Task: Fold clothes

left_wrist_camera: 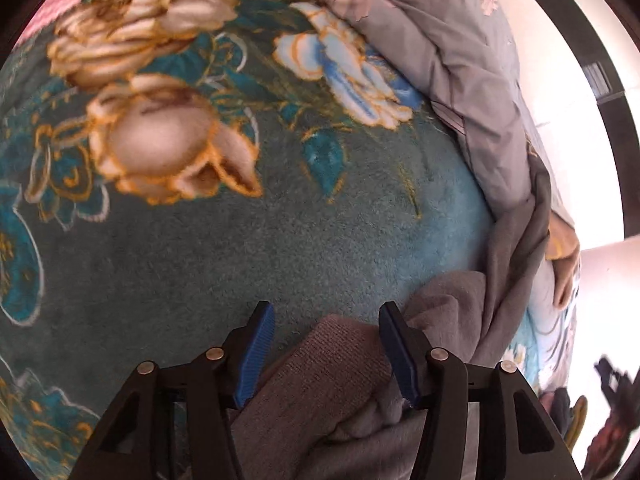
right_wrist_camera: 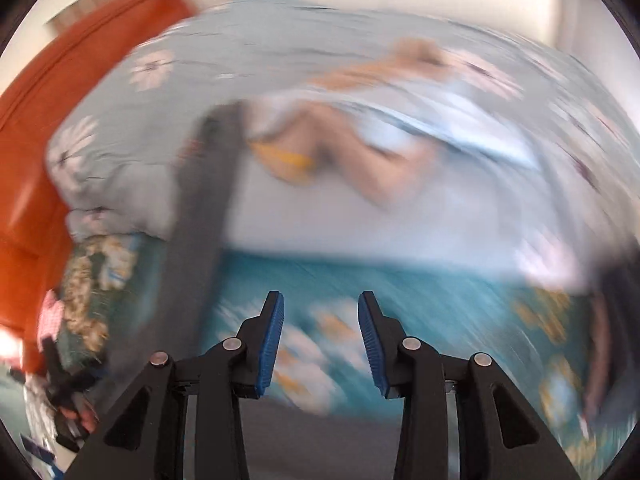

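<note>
From the left wrist, the left hand-held gripper (left_wrist_camera: 326, 354) stood open over a grey garment (left_wrist_camera: 448, 320) bunched at the lower middle on the teal blanket (left_wrist_camera: 240, 240), released and seemingly part-folded. From the right wrist, blurred, the right hand-held gripper (right_wrist_camera: 321, 344) gaped empty, the garment's dark strip (right_wrist_camera: 208, 200) at left.

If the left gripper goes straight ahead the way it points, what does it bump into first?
Probably the grey garment lying between the open left hand-held gripper pads; just past it comes the teal flowered blanket. Depth is hard to judge.
</note>
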A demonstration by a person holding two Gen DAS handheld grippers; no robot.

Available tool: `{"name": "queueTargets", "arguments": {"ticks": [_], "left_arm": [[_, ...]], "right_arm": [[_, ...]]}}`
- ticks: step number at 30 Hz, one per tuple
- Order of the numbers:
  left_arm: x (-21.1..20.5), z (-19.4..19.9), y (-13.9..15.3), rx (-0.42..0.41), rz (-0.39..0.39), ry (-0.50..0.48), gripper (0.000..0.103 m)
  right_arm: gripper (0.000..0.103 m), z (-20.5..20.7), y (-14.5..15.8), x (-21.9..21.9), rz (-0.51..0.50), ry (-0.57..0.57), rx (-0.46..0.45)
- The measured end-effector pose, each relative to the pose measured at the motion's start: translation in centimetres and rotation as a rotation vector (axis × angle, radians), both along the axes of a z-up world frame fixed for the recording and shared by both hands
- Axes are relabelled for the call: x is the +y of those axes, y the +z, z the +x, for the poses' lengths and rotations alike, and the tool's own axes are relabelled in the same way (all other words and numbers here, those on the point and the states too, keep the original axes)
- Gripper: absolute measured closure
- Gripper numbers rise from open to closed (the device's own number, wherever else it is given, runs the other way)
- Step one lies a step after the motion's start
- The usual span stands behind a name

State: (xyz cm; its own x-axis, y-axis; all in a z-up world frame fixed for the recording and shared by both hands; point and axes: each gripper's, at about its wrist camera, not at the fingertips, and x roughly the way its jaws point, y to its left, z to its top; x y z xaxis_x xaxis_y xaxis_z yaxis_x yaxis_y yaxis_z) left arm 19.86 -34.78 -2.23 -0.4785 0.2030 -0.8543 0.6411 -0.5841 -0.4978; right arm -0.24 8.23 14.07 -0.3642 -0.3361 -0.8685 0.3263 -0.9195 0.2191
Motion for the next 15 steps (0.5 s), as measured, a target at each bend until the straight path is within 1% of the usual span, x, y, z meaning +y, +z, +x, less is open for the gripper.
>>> {"name": "queueTargets", "arguments": {"ticks": [3,5,7,9,13,15], "left_arm": [[0.1,0.5,-0.1,0.010,0.026,0.021,0.044],[0.2,0.9,-0.2,0.016,0.051,0.032,0.044],[0.5,1.2,-0.3,0.031,0.084,0.039,0.045],[0.9,1.5,-0.4,0.042,0.111,0.045,0.045],[1.2,2.2,-0.9,0.068,0.193,0.068,0.046],[1.5,2.4,-1.1,0.076,0.230,0.063,0.046]], "right_arm": [[0.061,-5.1,-1.1,-7.5,-0.025,0.092,0.009],[0.060,-8.2,-2.4,-11.5,-0.030,0.130,0.001],[0.060,-11.2,-4.3,-15.1,-0.016,0.137,-0.023],[0.060,-13.9,-6.2,-17.5,-0.009,0.111,-0.060],[0.060,-17.3,-9.2,-19.4,0.024,0.042,-0.083],[0.060,-18.5,-10.1,-19.5,0.035,0.013,-0.086]]}}
